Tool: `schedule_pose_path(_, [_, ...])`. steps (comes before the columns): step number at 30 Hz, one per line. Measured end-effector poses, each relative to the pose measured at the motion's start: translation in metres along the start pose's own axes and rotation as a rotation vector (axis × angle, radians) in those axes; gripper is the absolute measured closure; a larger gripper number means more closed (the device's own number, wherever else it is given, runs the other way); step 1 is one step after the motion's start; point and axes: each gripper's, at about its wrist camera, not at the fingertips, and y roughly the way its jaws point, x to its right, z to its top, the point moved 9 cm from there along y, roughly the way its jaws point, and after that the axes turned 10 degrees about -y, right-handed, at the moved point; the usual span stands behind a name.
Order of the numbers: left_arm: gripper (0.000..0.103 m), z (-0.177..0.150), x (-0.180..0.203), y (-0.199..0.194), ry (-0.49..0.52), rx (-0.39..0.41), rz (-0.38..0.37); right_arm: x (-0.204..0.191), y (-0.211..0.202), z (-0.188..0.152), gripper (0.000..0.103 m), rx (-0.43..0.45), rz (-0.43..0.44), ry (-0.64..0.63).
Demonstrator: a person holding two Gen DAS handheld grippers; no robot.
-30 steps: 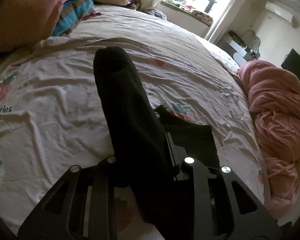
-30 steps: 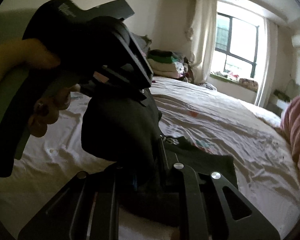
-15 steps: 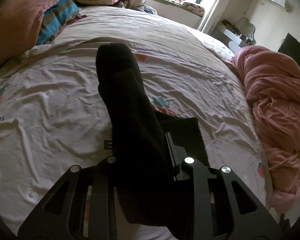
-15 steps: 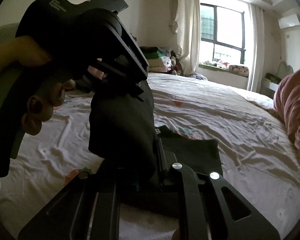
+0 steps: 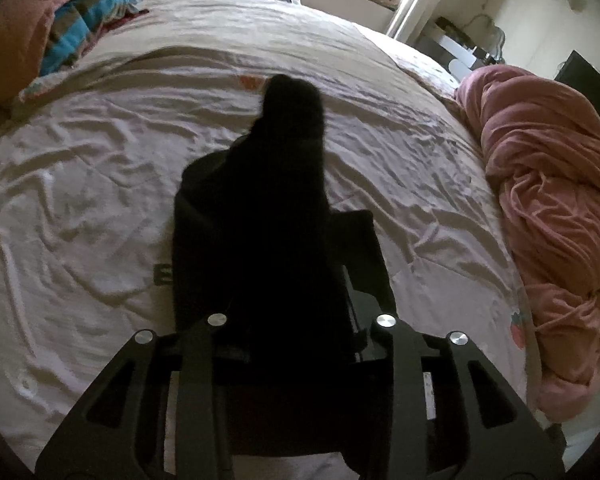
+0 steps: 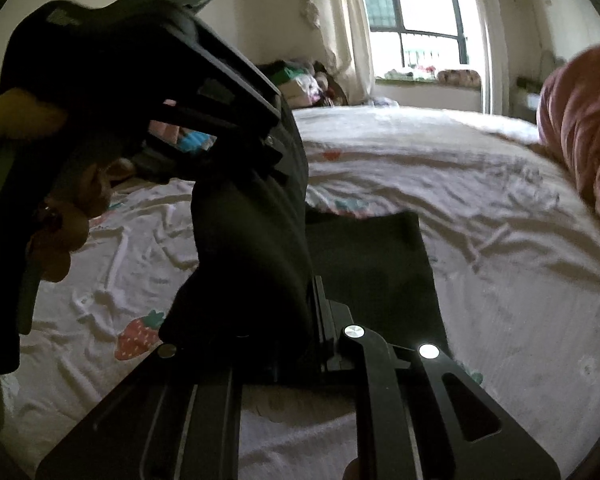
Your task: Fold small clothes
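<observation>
Both the left gripper (image 5: 296, 304) and the right gripper (image 6: 300, 320) pinch the small black cloth garment (image 5: 284, 208) up over the wrinkled white strawberry-print bedsheet (image 5: 100, 200), mid-fold it seems, so next they likely lay the lifted half down flat.

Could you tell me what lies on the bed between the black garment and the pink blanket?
In the left wrist view, only wrinkled white bedsheet lies between the black garment and the heaped pink blanket; nothing else sits on that stretch.
</observation>
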Motion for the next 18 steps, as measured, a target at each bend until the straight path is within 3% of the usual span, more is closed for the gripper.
schedule_pose_path(4, [0.066,-0.003,0.000,0.009,-0.009,-0.022,-0.004,0.010,0.007,-0.011,0.091,-0.038,0.034,0.068])
schedule_pose_path(8, [0.058,-0.003,-0.001,0.012,-0.045,-0.035,-0.055,0.025,0.017,-0.025,0.091,-0.095,0.081,0.184])
schedule_pose_path(10, [0.046,-0.002,-0.001,0.010,-0.072,-0.030,-0.089,0.037,0.023,-0.037,0.087,-0.132,0.119,0.285])
schedule_pose_path(12, [0.046,0.000,-0.005,0.005,-0.097,-0.024,-0.106,0.050,0.027,-0.049,0.077,-0.165,0.145,0.385])
schedule_pose_path(16, [0.046,-0.001,-0.027,0.000,-0.092,0.013,-0.033,0.063,0.031,-0.068,0.072,-0.206,0.247,0.548])
schedule_pose_path(18, [0.046,-0.007,-0.041,0.003,-0.078,0.020,0.017,0.063,0.027,-0.067,0.064,-0.207,0.281,0.568])
